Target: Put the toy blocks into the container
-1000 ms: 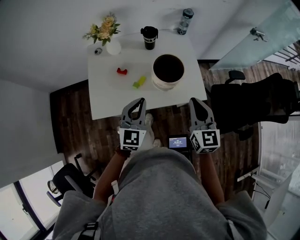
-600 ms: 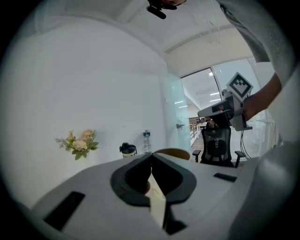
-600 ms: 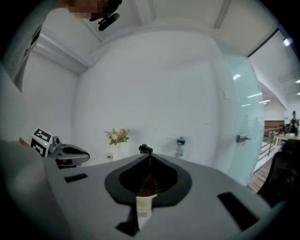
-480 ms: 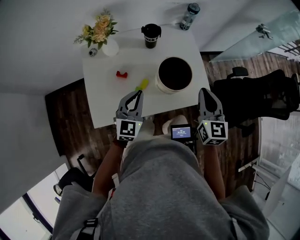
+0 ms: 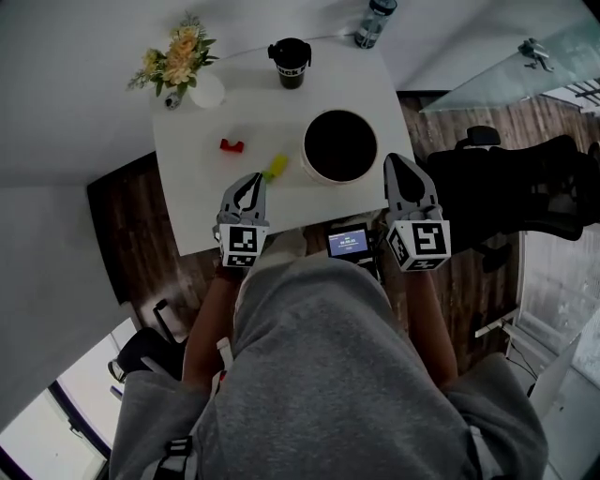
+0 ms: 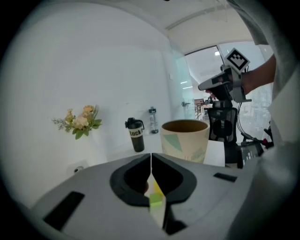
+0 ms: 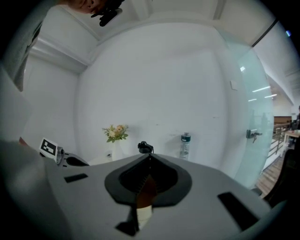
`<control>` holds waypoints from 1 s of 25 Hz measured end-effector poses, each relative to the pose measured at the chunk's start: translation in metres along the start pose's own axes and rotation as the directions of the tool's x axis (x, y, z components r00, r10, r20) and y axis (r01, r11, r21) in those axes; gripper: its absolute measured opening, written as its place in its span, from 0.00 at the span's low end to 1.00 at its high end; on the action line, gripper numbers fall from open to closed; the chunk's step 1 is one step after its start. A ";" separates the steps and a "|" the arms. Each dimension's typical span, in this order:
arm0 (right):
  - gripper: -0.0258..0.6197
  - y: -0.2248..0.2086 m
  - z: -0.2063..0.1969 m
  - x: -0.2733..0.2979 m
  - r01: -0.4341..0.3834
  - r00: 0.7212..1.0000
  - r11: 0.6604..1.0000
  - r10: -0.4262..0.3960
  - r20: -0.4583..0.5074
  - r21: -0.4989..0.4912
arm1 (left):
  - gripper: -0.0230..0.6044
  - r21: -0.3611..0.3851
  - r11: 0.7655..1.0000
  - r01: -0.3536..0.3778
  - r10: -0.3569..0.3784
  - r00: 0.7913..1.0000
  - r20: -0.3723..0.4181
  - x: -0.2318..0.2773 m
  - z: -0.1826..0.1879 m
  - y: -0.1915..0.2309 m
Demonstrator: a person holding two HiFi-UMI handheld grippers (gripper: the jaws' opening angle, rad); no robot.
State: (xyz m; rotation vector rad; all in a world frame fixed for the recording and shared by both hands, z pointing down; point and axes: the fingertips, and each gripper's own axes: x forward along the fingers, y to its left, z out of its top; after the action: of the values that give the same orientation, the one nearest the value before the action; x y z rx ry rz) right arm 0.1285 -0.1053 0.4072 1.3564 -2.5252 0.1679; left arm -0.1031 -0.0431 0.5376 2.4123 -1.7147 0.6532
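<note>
Across the white worktop (image 5: 197,220), seen from the head view, the two toy blocks lie loose and outside the container (image 5: 339,145). The yellow-green block (image 5: 275,168) sits just beside its wall at 8 o'clock. The red block (image 5: 231,145) lies farther off at 9 o'clock.

Both blocks look small, rigid and light, probably smooth plastic or wood, so they should neither crush nor sag. They may skid on the slick top if nudged from one side. The yellow-green one looks best taken across its long flat sides. The red one seems notched, so its solid middle looks the safer hold. The container is a wide-mouthed pale tub, likely light enough to shift if bumped.

The left gripper (image 5: 251,180) hangs over the near edge with its tip just short of the yellow-green block. Its fingers (image 6: 129,178) are pressed together on nothing, and the block shows only in the gap beneath them. The right gripper (image 5: 394,161) is at 4 o'clock of the container, its fingers (image 7: 126,180) likewise closed and empty.

Behind the container, a black travel mug (image 5: 289,63) stands at 11 o'clock, a water bottle (image 5: 371,21) at 1 o'clock and a vase of flowers (image 5: 178,67) at 10 o'clock. A small lit screen (image 5: 350,242) sits between the grippers. Dark wood floor (image 5: 141,244) surrounds the worktop, with a black office chair (image 5: 506,187) at 3 o'clock, a glass partition (image 5: 506,70) at 2 o'clock and white walls.
</note>
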 end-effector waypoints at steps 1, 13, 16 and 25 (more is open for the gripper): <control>0.05 -0.002 -0.001 0.002 -0.007 1.000 1.000 0.007 -0.004 -0.001 | 0.05 -0.003 1.000 0.002 -0.002 1.000 -0.031 0.004 -0.009 -0.001; 0.05 -0.015 -0.012 0.008 0.002 0.999 1.000 -0.002 -0.035 0.005 | 0.31 -0.060 0.997 0.051 -0.067 0.948 -0.311 0.031 -0.120 -0.010; 0.05 -0.017 -0.012 0.008 0.009 0.999 1.000 -0.009 -0.034 0.007 | 0.32 -0.067 0.996 0.054 -0.074 0.938 -0.339 0.037 -0.132 -0.010; 0.05 -0.010 -0.015 0.011 0.012 0.999 1.000 -0.011 -0.042 0.007 | 0.33 -0.127 0.988 0.092 -0.133 0.921 -0.365 0.054 -0.145 -0.014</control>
State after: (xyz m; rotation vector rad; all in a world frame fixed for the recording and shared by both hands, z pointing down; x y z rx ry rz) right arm 0.1336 -0.1166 0.4249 1.3555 -2.4841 0.2017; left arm -0.1161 -0.0378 0.6920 2.1233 -1.4083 0.9081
